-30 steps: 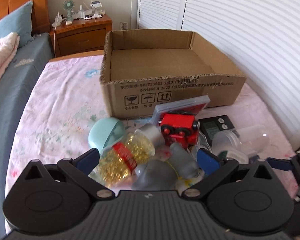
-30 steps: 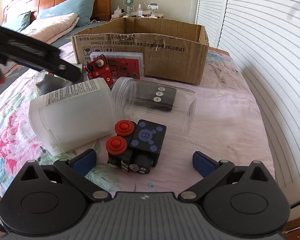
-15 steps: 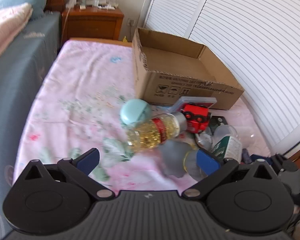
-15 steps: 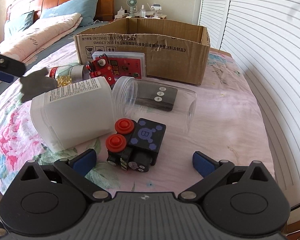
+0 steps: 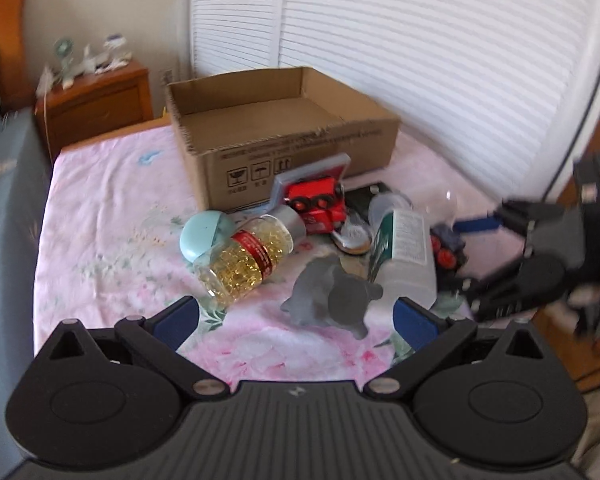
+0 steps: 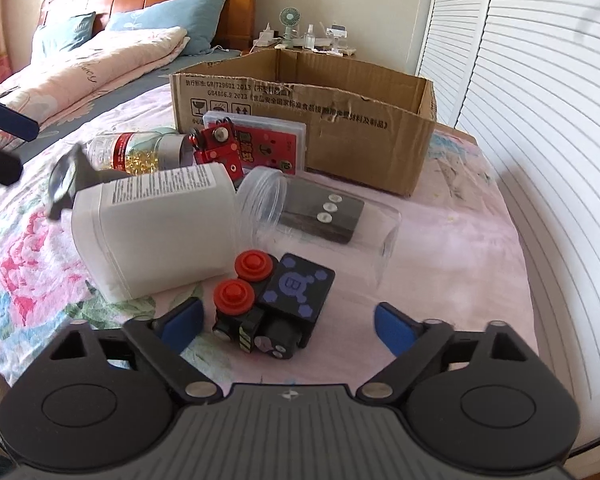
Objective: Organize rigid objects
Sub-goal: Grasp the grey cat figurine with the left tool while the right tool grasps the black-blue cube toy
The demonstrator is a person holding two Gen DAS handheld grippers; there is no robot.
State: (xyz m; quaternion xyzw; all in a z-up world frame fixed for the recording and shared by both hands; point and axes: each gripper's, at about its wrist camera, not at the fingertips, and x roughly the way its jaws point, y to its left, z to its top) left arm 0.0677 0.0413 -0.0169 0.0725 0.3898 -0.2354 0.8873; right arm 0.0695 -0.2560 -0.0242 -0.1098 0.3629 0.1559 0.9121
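Observation:
An open cardboard box (image 5: 284, 136) stands on the pink bedspread, also in the right wrist view (image 6: 364, 136). In front of it lies a pile: a capsule bottle (image 5: 248, 258), a teal round case (image 5: 204, 234), a red toy train (image 5: 316, 200), a grey star-shaped piece (image 5: 332, 300) and a white jar (image 6: 156, 228). A clear jar (image 6: 324, 220) and a black toy with red knobs (image 6: 272, 304) lie nearest my right gripper (image 6: 288, 320), which is open around the toy's near end. My left gripper (image 5: 296, 316) is open, just short of the grey piece.
A wooden nightstand (image 5: 96, 100) stands behind the box. Pillows and a folded quilt (image 6: 100, 60) lie at the head of the bed. White louvred doors (image 5: 420, 60) run along the right side. My right gripper shows in the left wrist view (image 5: 540, 264).
My left gripper has pulled back from the pile and swung right, so the grey piece now lies between its fingertips. The right gripper has barely moved.

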